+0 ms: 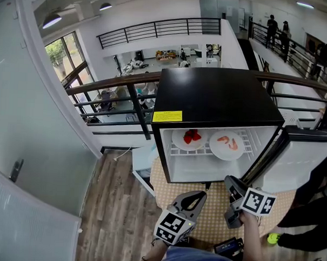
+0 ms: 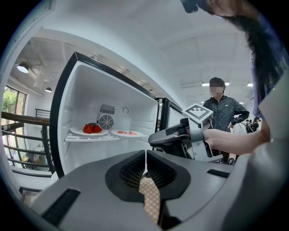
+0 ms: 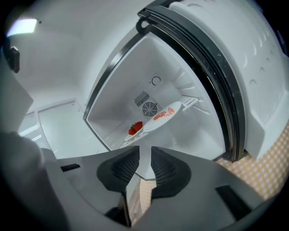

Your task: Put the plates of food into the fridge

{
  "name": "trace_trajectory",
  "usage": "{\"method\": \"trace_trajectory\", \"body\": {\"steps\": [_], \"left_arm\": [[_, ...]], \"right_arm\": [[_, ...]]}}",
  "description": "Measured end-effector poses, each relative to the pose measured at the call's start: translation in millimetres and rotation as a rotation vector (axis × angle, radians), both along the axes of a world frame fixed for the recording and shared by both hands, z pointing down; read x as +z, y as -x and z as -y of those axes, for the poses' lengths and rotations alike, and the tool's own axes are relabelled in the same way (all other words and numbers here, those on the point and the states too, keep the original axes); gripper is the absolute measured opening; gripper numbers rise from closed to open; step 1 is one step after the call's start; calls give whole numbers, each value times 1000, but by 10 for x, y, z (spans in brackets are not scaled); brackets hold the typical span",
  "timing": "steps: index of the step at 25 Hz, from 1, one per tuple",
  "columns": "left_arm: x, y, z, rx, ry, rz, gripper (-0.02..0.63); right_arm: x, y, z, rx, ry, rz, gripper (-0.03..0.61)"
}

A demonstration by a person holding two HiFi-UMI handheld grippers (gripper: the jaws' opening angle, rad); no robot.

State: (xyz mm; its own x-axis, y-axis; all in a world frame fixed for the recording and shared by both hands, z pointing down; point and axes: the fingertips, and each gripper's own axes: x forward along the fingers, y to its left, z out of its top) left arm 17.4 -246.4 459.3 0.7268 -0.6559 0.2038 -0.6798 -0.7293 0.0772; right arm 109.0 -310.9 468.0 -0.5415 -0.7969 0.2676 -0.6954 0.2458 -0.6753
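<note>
Head view, both plates inside the fridge (image 1: 211, 94): the strawberry plate (image 1: 188, 138) and the plate of pink food (image 1: 226, 144) rest side by side on the wire shelf (image 1: 206, 153), well ahead of and above both sets of fingertips; neither touches a gripper. Left gripper (image 1: 200, 195) hangs before the open cavity, jaws pressed together with nothing between them, only the checked mat (image 1: 214, 208) showing beneath; right gripper (image 1: 230, 182), just beside it, has its jaws narrow with a slim gap, likewise empty; the right gripper view shows bare fridge interior beyond that gap. Open door (image 1: 305, 160) stands to the outer side of the right fingers, swung wide. Judged step: loading appears finished and the fridge is not yet shut; the next move would call for the right gripper to pass outward round the door's free edge and push it toward the cavity, with both sets of fingers kept clear of the closing seal.
</note>
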Motion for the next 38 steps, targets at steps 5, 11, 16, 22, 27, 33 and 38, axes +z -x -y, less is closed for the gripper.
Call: {"method": "trace_trajectory", "body": {"steps": [5, 11, 16, 22, 27, 33, 38], "left_arm": [[9, -61, -72, -7, 6, 8, 12], [18, -152, -212, -19, 11, 13, 12], [41, -237, -379, -32, 19, 14, 12], [81, -415, -645, -28, 24, 15, 12], [126, -589, -939, -29, 31, 19, 12], [189, -750, -1404, -47, 50, 29, 12], [329, -793, -1764, -72, 82, 68, 12]], "right_arm": [[-22, 56, -289, -46, -37, -46, 84], [7, 37, -599, -75, -46, -58, 84], [34, -4, -869, -105, -51, -83, 84], [105, -137, -1215, -125, -52, -128, 84], [151, -312, -1513, -111, -57, -133, 74], [193, -479, -1987, -124, -59, -147, 69], [271, -508, -2361, -177, -71, -202, 67]]}}
